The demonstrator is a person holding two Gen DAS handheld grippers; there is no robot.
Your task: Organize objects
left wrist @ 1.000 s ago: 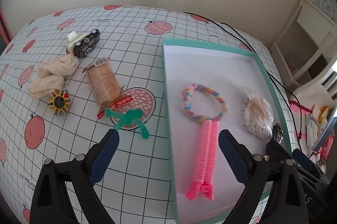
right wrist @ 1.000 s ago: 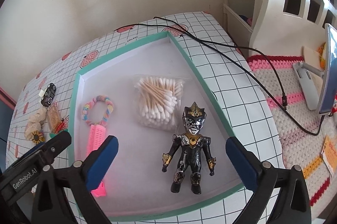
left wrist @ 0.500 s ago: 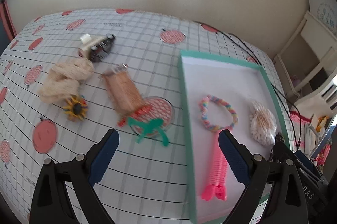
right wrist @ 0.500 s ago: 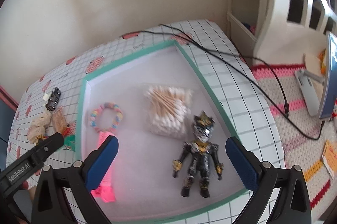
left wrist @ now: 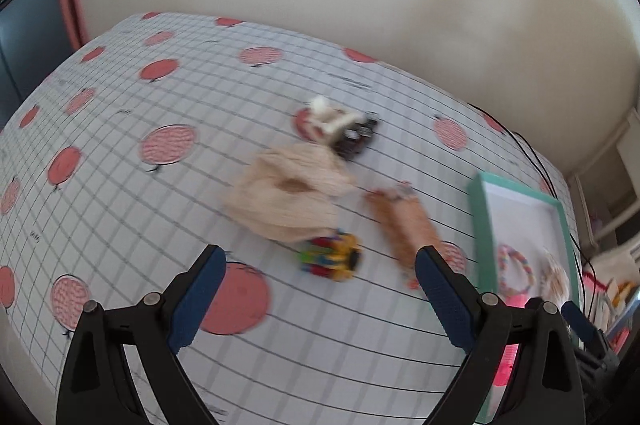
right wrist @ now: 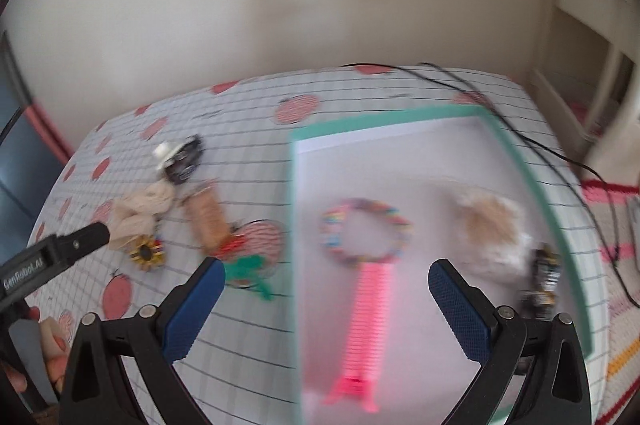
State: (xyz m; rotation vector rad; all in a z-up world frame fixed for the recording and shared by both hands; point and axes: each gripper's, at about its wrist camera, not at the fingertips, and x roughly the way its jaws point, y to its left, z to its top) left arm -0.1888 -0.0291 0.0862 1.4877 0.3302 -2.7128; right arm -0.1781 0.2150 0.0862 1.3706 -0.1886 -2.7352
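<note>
motion-blurred cream cloth (left wrist: 288,197), smeared pink clip (right wrist: 366,329), half-hidden figurine (right wrist: 544,277)

Left gripper (left wrist: 316,281): jaws spread wide, nothing between the blue pads (left wrist: 198,299), held above the surface. Right gripper (right wrist: 326,305): jaws likewise spread wide and empty, pads (right wrist: 460,309) level. Person's hand (right wrist: 48,349): fingers partly visible at the lower left of the right wrist view, gripping the left tool's handle.

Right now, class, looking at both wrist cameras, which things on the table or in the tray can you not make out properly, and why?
- Left wrist view: the tray is cut off by the right finger and the frame edge.
- Left wrist view: the toy car is smeared by motion blur.
- Right wrist view: the figurine is blurred, partly behind the right gripper.
- Right wrist view: the cotton swabs blur into a pale patch.
</note>
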